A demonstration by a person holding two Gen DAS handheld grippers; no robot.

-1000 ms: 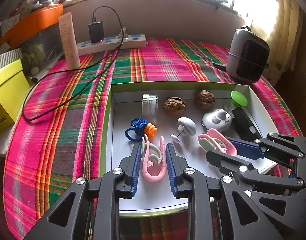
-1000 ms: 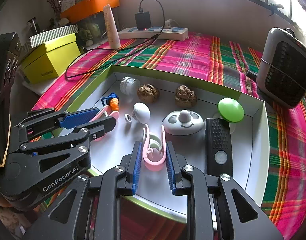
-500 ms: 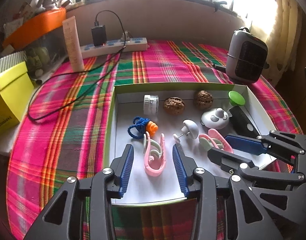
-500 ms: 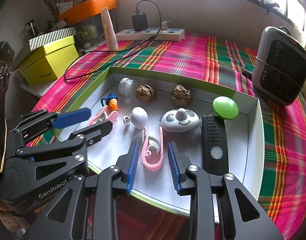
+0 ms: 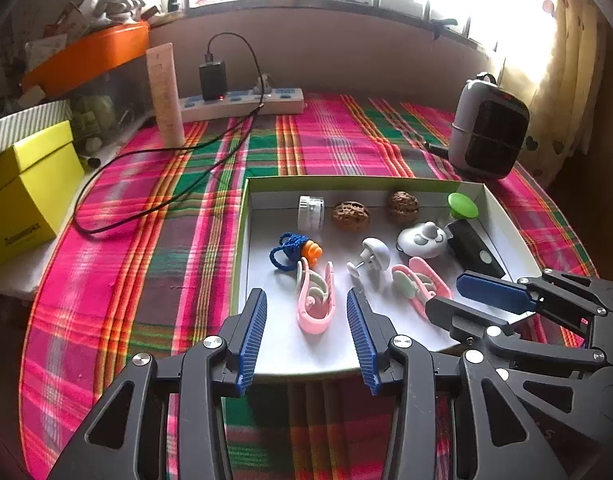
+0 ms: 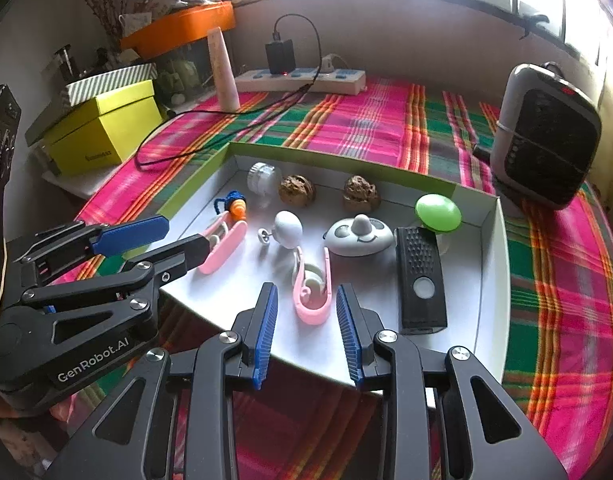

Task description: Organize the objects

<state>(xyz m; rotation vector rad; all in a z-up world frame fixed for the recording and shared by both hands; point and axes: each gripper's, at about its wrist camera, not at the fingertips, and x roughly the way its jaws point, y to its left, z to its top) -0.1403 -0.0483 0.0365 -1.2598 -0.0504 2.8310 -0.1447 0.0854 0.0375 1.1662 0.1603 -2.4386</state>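
Clips (image 5: 316,300) (image 6: 311,294) lie free betw. both parted hand-held grippers (image 5: 306,332) (image 6: 306,328); mushroom toy (image 5: 372,258) prob. crowds right.

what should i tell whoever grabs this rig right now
Left gripper: open, empty, its pads either side of a pink-and-white plastic clip without touching.
Right gripper: open, empty, astride the second pink-and-white clip.
Both clips lie flat in the white cardboard tray with green rim, near its front edge.
Done: both clips are in the tray.
Left: probably nothing inside; check the plaid cloth for strays.
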